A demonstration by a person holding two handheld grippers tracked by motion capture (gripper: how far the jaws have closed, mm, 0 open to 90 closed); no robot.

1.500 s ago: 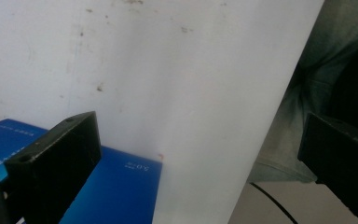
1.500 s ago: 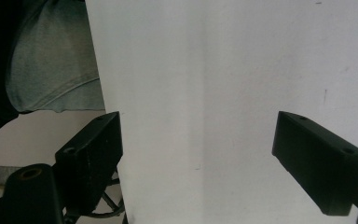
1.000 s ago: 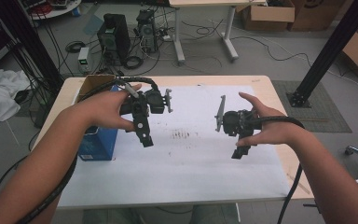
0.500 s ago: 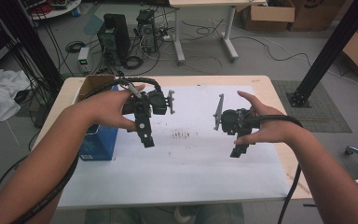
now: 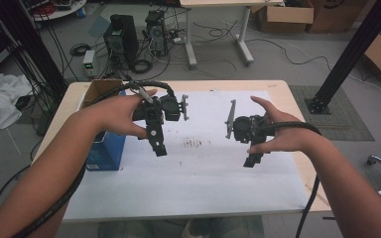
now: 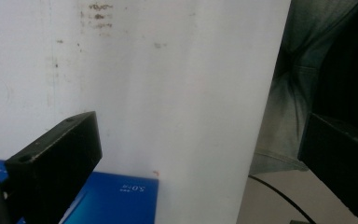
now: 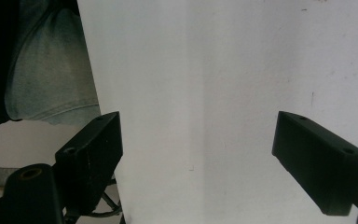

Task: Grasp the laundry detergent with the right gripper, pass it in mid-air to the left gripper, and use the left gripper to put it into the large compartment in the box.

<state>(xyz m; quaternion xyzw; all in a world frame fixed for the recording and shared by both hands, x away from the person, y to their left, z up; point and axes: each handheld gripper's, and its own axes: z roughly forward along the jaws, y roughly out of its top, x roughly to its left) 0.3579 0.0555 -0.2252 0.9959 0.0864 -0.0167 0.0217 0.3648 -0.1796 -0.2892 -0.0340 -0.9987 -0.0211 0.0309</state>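
Hovering above the white sheet [image 5: 198,168], the left gripper [image 5: 159,148] sits left of centre in the high view and the right gripper [image 5: 252,161] right of centre, well apart, each gripped by one of the person's hands. Both have their black jaws pointing down and toward the bottom of the frame, so the long axis of each runs steeply from the grey plate at its top toward the near table edge. In the left gripper view the jaws stand wide apart with nothing between them, just bare sheet; the right gripper view shows the same, its two jaws parted over plain white (neither touches anything).

A blue box [image 5: 105,151] stands just beside the left gripper's hand, at the sheet's left edge, and its corner shows at the bottom left of the left gripper view [image 6: 116,196]. Behind it, toward the upper left, sits an open cardboard box [image 5: 99,89]. Faint brown smudges [image 5: 192,144] mark the sheet between the two grippers.

The sheet covers most of a pale wooden table [image 5: 297,99]. Beyond it, on a grey floor, are computer towers [image 5: 121,34] among tangled cables, the legs of a white desk [image 5: 243,34], cardboard boxes [image 5: 285,17] at the upper right, and a black slanted post [image 5: 357,49]. White cloth [image 5: 0,104] lies at the left edge.
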